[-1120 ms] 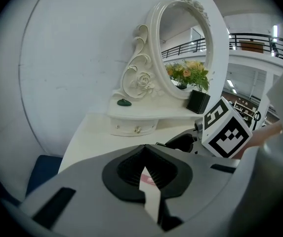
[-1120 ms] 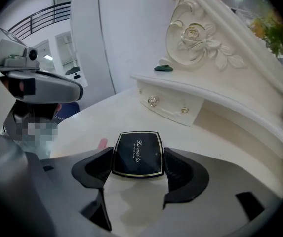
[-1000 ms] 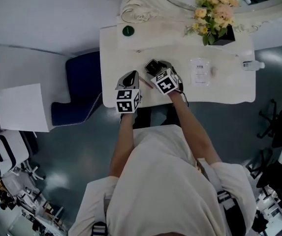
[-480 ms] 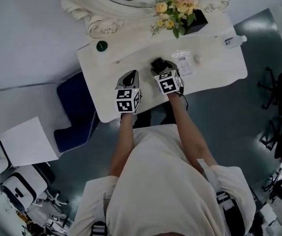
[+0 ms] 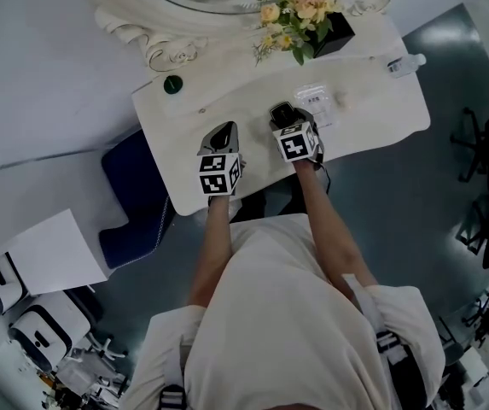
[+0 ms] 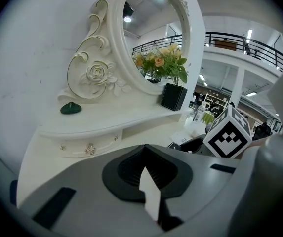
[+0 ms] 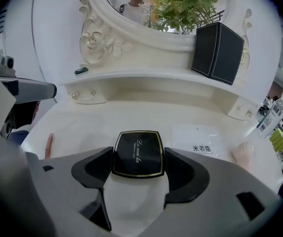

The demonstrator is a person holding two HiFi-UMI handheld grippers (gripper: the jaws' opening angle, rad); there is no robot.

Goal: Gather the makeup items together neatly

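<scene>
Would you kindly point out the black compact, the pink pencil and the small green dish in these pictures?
black compact (image 7: 137, 153), right gripper view, on the middle of its lid.
pink pencil (image 7: 48, 145), right gripper view, on the middle of its shaft.
small green dish (image 6: 70, 109), left gripper view, on its domed top.

White bench (image 5: 372, 114) below an ornate mirror frame (image 5: 154, 45). Flowers (image 5: 299, 2) in black box (image 5: 340, 32) at back. Blue chair (image 5: 129, 190) beside bench's left end.
</scene>
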